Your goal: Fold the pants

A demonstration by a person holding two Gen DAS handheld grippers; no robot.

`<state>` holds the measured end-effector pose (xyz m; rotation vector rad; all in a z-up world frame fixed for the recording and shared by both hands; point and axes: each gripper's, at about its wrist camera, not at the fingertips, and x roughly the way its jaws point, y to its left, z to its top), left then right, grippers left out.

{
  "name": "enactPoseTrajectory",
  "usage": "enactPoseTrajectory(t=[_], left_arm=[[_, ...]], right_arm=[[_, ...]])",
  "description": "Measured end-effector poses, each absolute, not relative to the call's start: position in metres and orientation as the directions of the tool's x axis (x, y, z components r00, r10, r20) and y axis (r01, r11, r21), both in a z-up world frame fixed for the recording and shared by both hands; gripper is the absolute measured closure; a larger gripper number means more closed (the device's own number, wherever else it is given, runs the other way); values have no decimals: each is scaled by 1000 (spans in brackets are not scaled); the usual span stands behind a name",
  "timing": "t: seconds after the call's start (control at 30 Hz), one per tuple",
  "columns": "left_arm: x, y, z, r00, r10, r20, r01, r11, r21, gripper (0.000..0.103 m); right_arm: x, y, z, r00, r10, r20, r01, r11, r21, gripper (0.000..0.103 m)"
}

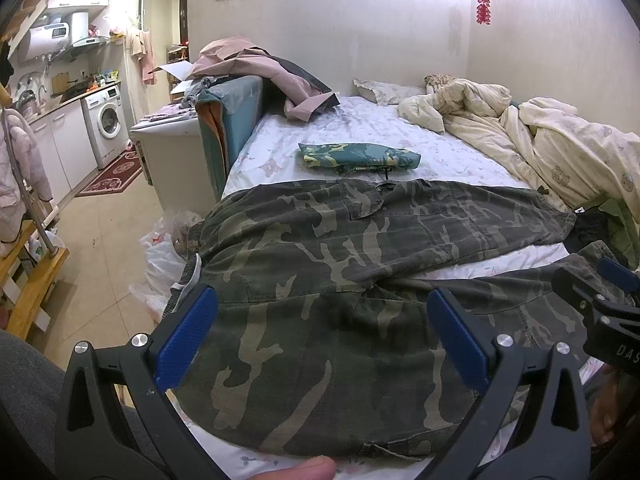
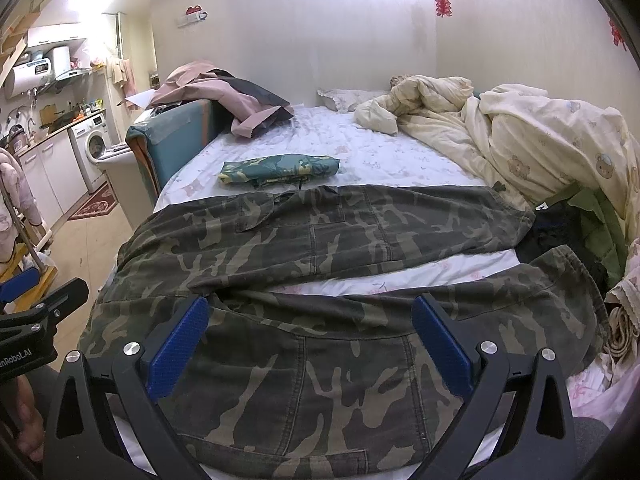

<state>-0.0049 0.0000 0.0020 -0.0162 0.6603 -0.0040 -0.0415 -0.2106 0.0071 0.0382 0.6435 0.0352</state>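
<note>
Dark camouflage pants [image 1: 340, 264] lie spread flat across the near end of the bed, the two legs apart with a strip of white sheet between them; the right wrist view shows the same pants [image 2: 320, 248]. My left gripper [image 1: 320, 300] hovers open over the near leg toward the waist side, its blue pads [image 1: 186, 332] wide apart and holding nothing. My right gripper [image 2: 310, 304] is open too, above the near leg further right. Each gripper shows at the edge of the other's view: the right gripper [image 1: 612, 304] and the left gripper [image 2: 36, 300].
A folded blue-green camouflage garment [image 1: 360, 157] lies on the sheet beyond the pants. A cream duvet [image 1: 540, 140] is bunched along the right, with dark and green clothes [image 2: 576, 224] at its foot. Pink clothing [image 1: 256, 68] drapes the teal bed end. Plastic bags [image 1: 168, 256] sit on the floor at left.
</note>
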Motion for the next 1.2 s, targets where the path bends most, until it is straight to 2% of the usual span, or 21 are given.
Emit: enactPoseTrajectory(t=[1.2], left_arm=[[-5,-1,1,789,-11,-614,-1,1000,-20,0]], right_arm=[[-42,-211,7,801,44,-597,-23,999,44,0]])
